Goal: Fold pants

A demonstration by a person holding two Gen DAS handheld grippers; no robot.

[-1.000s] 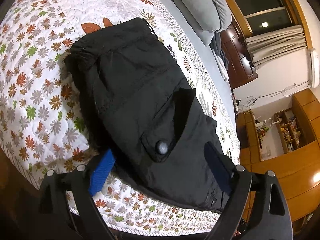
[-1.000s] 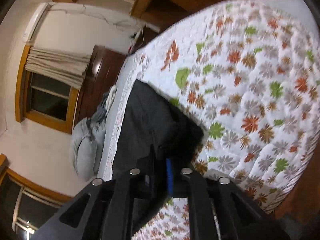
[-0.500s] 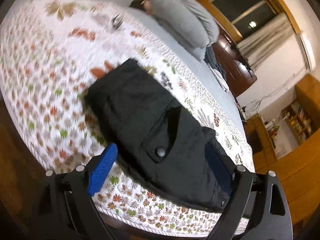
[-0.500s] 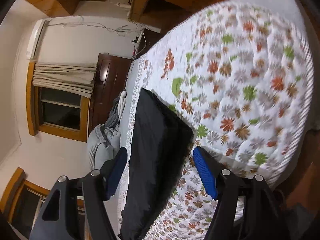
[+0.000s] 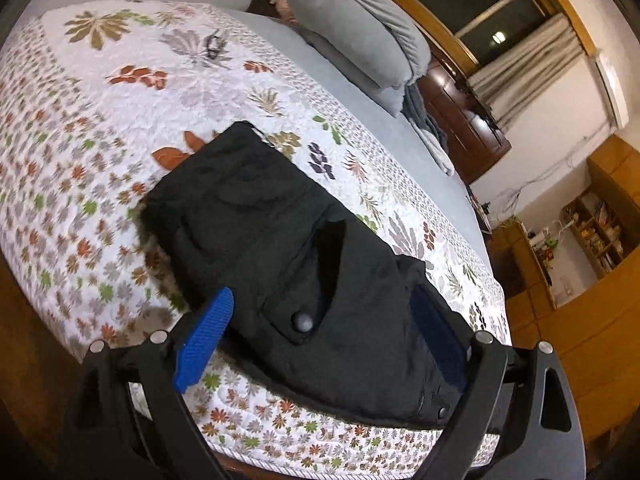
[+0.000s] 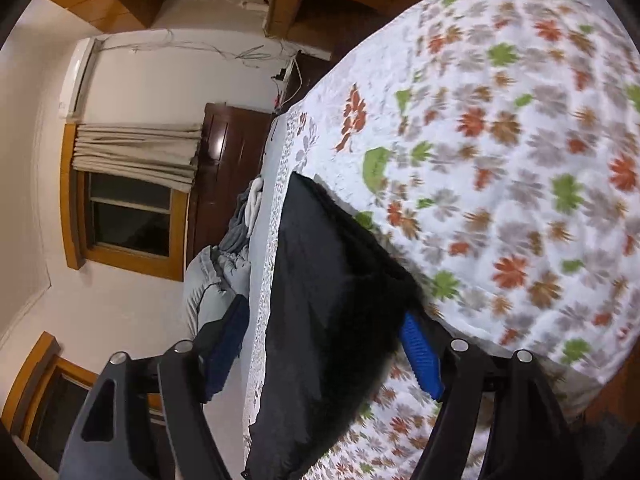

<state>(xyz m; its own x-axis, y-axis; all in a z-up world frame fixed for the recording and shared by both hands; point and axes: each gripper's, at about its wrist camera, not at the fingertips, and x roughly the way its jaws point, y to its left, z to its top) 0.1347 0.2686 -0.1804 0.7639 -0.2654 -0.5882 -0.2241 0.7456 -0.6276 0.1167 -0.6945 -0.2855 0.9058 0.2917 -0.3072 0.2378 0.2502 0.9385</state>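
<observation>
Black pants (image 5: 280, 248) lie folded into a thick bundle on the floral quilt (image 5: 80, 120), a buttoned pocket flap facing up. My left gripper (image 5: 320, 340) hovers open above the bundle's near end, its blue pads (image 5: 204, 340) well apart and clear of the cloth. In the right wrist view the pants (image 6: 320, 300) run away from the camera along the bed. My right gripper (image 6: 320, 354) straddles their near end. Its jaws are opening, the cloth lies between them, and the pads (image 6: 420, 356) do not press on it.
Grey pillows and bedding (image 5: 360, 48) are heaped at the head of the bed. A small dark object (image 5: 214, 44) lies on the quilt. A dark wooden cabinet (image 5: 460, 132) and wooden shelves (image 5: 592, 232) stand beyond. The bed's edge (image 5: 280, 456) is just below the grippers.
The right gripper went from shut on the pants' edge to wide apart, letting the cloth go. The left gripper rose and drew back, so more of the bed shows.
</observation>
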